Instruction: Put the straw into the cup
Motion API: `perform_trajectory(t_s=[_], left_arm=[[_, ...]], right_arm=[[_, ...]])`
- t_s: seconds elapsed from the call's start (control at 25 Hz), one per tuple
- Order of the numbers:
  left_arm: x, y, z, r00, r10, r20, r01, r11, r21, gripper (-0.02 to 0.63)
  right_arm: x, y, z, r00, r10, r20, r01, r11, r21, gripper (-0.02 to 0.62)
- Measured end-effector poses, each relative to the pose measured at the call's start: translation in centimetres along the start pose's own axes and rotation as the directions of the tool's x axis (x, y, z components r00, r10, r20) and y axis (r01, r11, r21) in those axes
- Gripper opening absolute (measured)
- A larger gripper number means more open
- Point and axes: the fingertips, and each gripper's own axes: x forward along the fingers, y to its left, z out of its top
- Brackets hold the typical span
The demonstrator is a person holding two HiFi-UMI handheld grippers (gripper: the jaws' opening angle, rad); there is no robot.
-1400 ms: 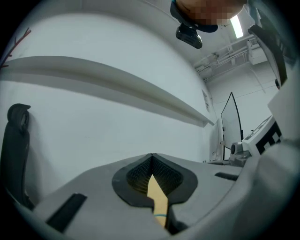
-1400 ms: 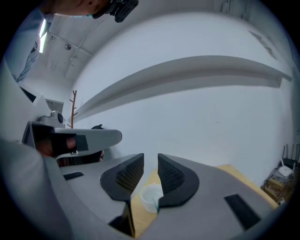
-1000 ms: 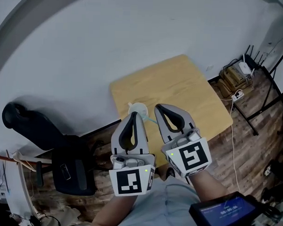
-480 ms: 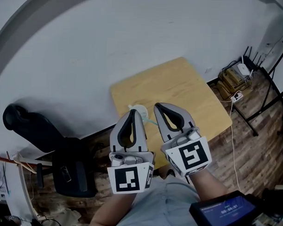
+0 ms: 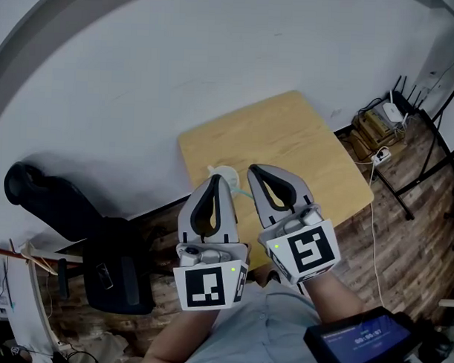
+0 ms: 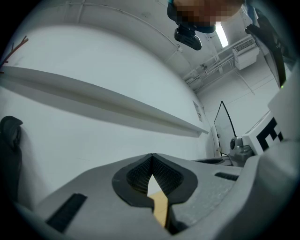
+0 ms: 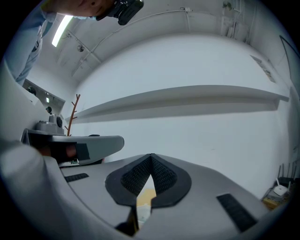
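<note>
On the table [image 5: 288, 142], a white cup [image 5: 224, 171] partly behind the left tongs [image 5: 214, 182]

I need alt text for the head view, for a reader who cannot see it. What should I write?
Seen from above, a person holds the left gripper and the right gripper, both shut and empty, side by side over a small wooden table bearing a pale cup.

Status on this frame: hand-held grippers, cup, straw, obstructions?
Left hand-held gripper shut, empty. Right hand-held gripper shut, empty. Cup on table, partly hidden behind grippers; thin straw beside it, ungripped. Nothing seen blocking.
</note>
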Motion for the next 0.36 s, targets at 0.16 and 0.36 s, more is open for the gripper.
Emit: perform_trajectory(t_s=[0.16, 0.36], left_arm=[[-0.10, -0.01, -0.09, 1.000, 0.002, -0.003, -0.002, 1.000, -0.002, -0.002], [0.09, 0.19, -0.52, 1.000, 0.000, -0.007, 0.000, 1.000, -0.004, -0.002]], right_arm=[[-0.12, 0.01, -0.16, 1.000, 0.002, -0.008, -0.002, 1.000, -0.005, -0.002], [0.25, -0.11, -0.64, 1.000, 0.000, -0.018, 0.000, 1.000, -0.012, -0.002]])
